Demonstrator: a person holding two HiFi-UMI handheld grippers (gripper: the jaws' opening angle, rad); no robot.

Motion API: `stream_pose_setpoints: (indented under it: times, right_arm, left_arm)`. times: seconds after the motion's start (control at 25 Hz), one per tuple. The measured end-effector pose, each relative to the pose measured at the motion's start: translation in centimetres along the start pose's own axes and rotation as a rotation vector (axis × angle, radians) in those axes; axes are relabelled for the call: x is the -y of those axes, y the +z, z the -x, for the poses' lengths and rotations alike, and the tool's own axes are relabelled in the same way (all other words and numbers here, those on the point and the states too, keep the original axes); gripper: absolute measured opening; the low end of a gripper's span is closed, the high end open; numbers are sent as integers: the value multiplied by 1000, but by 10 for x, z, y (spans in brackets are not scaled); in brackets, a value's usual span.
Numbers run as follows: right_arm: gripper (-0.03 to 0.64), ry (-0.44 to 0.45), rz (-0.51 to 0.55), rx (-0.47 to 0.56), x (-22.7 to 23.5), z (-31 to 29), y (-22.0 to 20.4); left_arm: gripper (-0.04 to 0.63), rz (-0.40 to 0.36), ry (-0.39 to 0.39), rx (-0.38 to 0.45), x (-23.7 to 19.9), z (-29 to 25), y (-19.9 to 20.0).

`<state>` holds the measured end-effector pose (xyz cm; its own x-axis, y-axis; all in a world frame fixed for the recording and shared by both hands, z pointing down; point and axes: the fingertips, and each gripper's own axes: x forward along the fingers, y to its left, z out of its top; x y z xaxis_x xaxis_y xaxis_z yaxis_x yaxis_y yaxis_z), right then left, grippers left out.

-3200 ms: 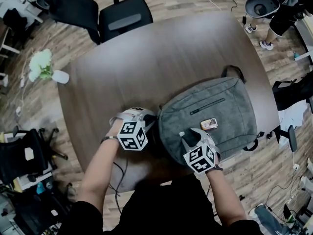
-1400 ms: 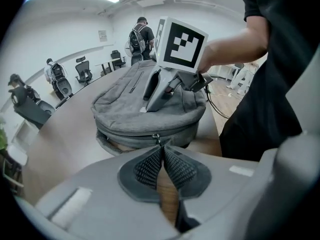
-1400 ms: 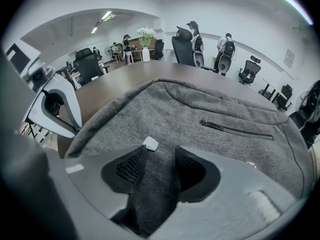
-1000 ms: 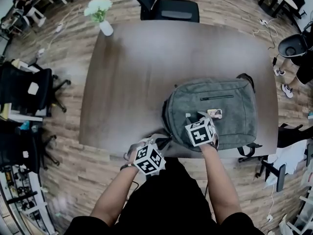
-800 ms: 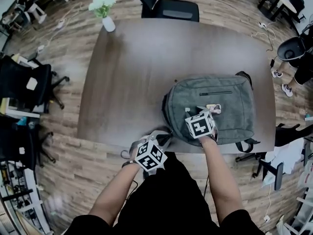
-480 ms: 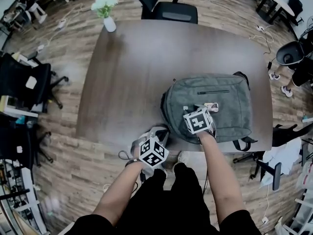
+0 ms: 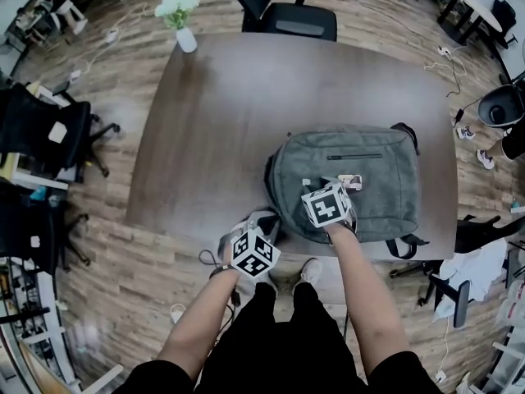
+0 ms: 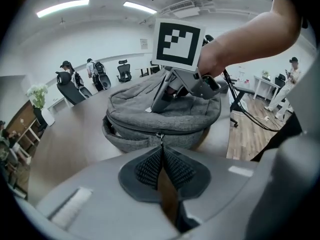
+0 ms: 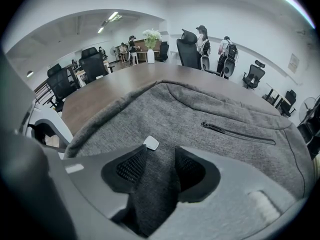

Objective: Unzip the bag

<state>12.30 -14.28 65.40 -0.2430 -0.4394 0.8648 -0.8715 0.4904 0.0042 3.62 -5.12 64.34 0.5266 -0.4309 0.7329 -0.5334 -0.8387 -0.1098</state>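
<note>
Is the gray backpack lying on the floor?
No, the backpack lies on top of the brown table, near the person's edge of it.

Bag: grey fabric backpack, lying flat, front pocket upward.
Place: table's near right corner.
Zipper pull: metal, on the bag's near end.

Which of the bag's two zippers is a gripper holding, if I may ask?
The pull of the bag's edge zipper, pinched by the left gripper; the front pocket zipper lies untouched.
</note>
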Motion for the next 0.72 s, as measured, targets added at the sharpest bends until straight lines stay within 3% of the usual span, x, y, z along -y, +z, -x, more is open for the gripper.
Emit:
stream_pose_setpoints:
  times: [0.16,0.72]
  right_arm:
    - [175,4,-3,7,-1,0,0]
    - [172,-1,0,-17,2,0,-8]
  left_arm:
    - [26,25,-31,19,6,5,0]
    - [34,-37,-67,-5,53,14,7]
